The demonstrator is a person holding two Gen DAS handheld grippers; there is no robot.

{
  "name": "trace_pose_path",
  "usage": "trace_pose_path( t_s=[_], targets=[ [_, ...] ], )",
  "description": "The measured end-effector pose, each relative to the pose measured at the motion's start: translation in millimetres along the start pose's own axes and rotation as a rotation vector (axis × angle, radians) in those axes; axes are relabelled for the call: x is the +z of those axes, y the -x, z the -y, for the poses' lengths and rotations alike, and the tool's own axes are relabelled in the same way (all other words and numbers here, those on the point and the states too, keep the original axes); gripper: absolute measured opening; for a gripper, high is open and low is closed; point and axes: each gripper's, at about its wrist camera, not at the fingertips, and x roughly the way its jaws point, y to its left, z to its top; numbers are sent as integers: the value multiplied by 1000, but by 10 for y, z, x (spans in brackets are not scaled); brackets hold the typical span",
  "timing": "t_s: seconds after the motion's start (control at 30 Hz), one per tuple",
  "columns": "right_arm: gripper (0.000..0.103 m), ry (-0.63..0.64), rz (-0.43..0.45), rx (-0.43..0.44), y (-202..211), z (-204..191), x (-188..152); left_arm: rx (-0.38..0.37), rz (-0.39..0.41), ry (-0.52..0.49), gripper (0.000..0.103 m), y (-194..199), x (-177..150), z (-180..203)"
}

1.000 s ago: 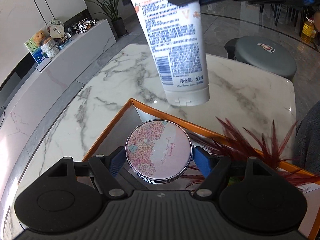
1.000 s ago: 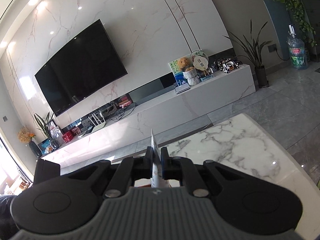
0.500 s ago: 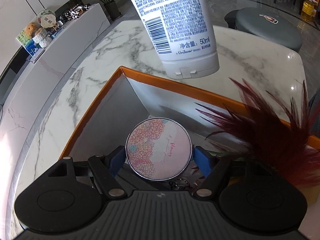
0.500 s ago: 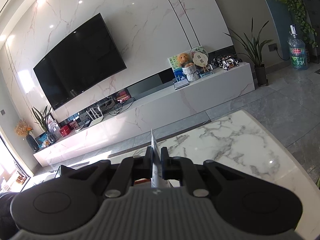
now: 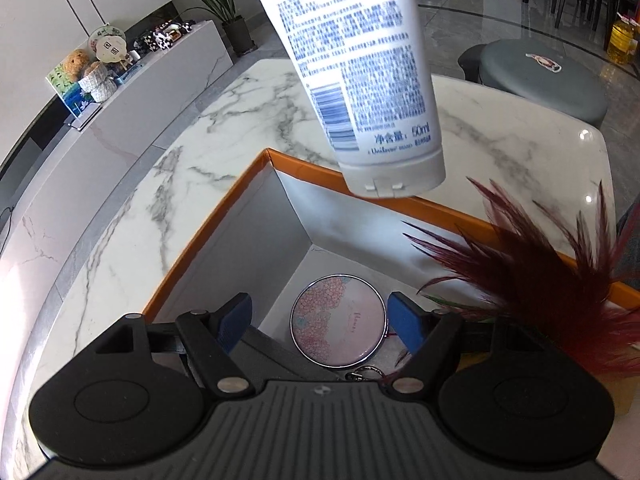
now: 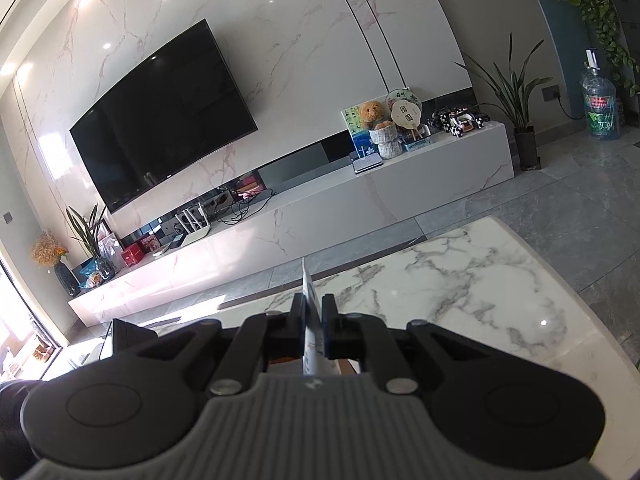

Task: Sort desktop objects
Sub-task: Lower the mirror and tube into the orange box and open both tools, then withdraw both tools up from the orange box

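Worktop [image 5: 248,96]: polished white marble with grey veining, rounded corners, glossy enough to throw window glare.

Box [image 5: 236,196]: rectangular, open-topped, orange rim, smooth pale grey inner walls meeting at a sharp corner. It sits on the worktop below the left claw.

Tube [image 5: 360,60]: soft white plastic squeeze tube, printed with dense blue text and a barcode, flat-ended flip cap pointing down. It hangs in the air above the far rim of the box, touching nothing below. In the right wrist view its crimped tail shows edge-on as a thin white blade [image 6: 310,320].

Feathers [image 5: 532,280]: dark red, stiff, spiky plumes fanning out of the box's right side.

Compact [image 5: 338,320]: flat round disc, metal-edged, lid printed with pink flowers. It lies on the box floor, near the corner.

Left claw [image 5: 320,322]: released, blue ribbed pads spread wide to either side of the compact, neither pad touching it.

Right claw [image 6: 312,328]: clenched on the tube's flattened tail, black pads pressed against both faces.
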Motion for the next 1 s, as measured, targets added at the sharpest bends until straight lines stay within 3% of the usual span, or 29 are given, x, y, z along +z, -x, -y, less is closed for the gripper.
trace_pose_path(
  t_s=[0.17, 0.33, 0.53, 0.7, 0.83, 1.0],
  targets=[
    [8, 26, -27, 46, -61, -118, -48, 26, 92, 58, 76, 413, -106, -72],
    [8, 80, -131, 34, -337, -228, -191, 72, 134, 168, 67, 732, -274, -151],
    [8, 117, -231, 13, -668, -284, -360, 147, 126, 300, 66, 899, -466, -229],
    [8, 144, -250, -9, -830, -384, -437, 227, 123, 420, 66, 1026, -637, -360],
    [8, 195, -271, -25, -917, -443, -521, 222, 136, 506, 66, 1151, -760, -463],
    [9, 202, -322, -25, -953, -436, -620, 240, 131, 519, 66, 1231, -850, -451]
  ],
)
